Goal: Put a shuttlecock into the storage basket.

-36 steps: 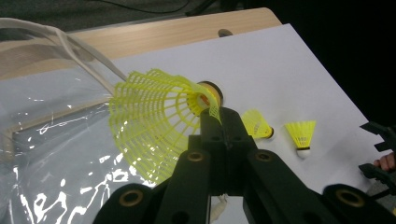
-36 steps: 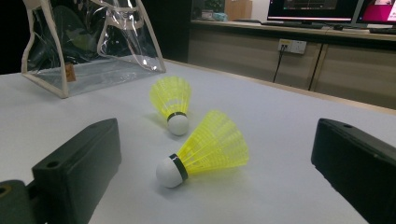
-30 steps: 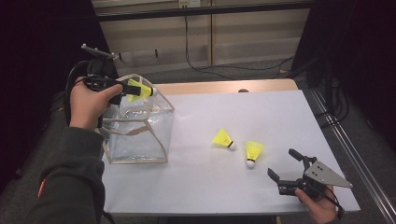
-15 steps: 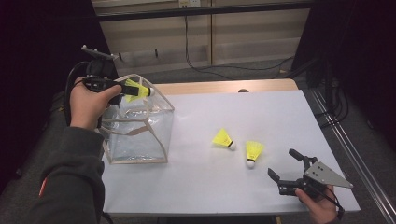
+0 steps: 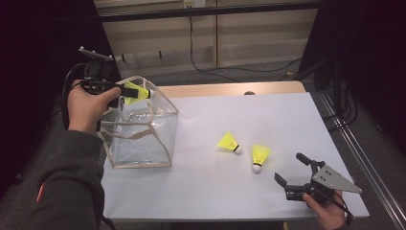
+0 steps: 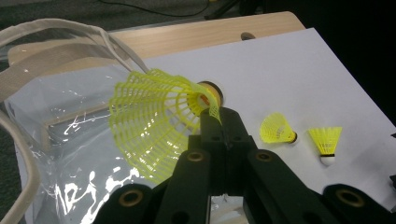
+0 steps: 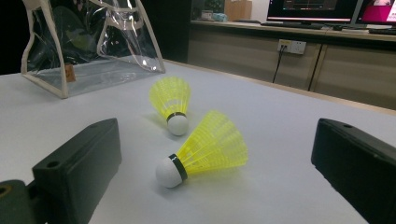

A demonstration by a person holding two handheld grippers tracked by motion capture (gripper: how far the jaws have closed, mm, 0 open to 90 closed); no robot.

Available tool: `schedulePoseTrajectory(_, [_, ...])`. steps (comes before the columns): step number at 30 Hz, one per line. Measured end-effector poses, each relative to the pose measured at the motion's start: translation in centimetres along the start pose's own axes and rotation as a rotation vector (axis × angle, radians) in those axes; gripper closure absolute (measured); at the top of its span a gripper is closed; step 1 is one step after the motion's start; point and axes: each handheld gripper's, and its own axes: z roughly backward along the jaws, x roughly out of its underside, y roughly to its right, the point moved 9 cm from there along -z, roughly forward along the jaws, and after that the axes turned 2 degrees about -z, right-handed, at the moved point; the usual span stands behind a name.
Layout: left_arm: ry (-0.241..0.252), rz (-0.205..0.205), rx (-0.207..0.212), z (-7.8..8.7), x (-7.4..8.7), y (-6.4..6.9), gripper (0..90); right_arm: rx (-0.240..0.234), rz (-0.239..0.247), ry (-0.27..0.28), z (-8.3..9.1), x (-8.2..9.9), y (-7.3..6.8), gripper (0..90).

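Observation:
My left gripper (image 5: pixel 120 92) (image 6: pixel 219 122) is shut on the rim of a yellow shuttlecock's (image 5: pixel 137 92) (image 6: pixel 152 126) mesh skirt. It holds it over the open top of a clear plastic bag (image 5: pixel 139 139) (image 6: pixel 65 149) at the left of the table. Two more yellow shuttlecocks lie on the white table (image 5: pixel 206 191): one (image 5: pixel 229 143) (image 7: pixel 171 105) farther off, one (image 5: pixel 260 155) (image 7: pixel 205 151) on its side just ahead of my right gripper (image 5: pixel 288 167) (image 7: pixel 217 140). That gripper rests low at the front right, open, with nothing touching its jaws.
The bag (image 7: pixel 88 42) has cream trim and loose handle straps (image 6: pixel 56 51) around its mouth. A strip of wooden tabletop (image 5: pixel 230 89) borders the far edge. Cabinets and a wall socket (image 7: pixel 292 45) stand beyond, and a metal rail (image 5: pixel 364 158) runs along the right side.

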Motion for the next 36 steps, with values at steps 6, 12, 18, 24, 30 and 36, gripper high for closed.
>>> schedulePoseTrajectory(6, [0.004,0.002,-0.012,0.3,0.1,-0.4,90.0,-0.001,0.000,0.001,0.0,0.0,0.0,1.5])
schedulePoseTrajectory(12, [0.011,0.007,-0.019,0.8,0.2,-0.9,90.0,0.000,0.002,-0.001,0.0,0.0,0.0,1.5])
schedulePoseTrajectory(18, [0.010,0.015,-0.040,1.2,0.4,-1.7,90.0,0.001,0.001,0.000,0.0,0.0,0.0,1.5])
schedulePoseTrajectory(24, [0.014,0.025,-0.059,1.2,0.6,-2.4,90.0,0.001,0.006,0.002,0.0,0.0,0.0,1.5])
schedulePoseTrajectory(30, [0.021,0.037,-0.075,1.1,0.7,-3.1,90.0,0.001,0.004,0.001,0.0,0.0,0.0,1.5])
schedulePoseTrajectory(36, [0.024,0.051,-0.086,0.9,0.8,-3.6,90.0,0.000,0.001,0.000,0.0,0.0,0.0,1.5])
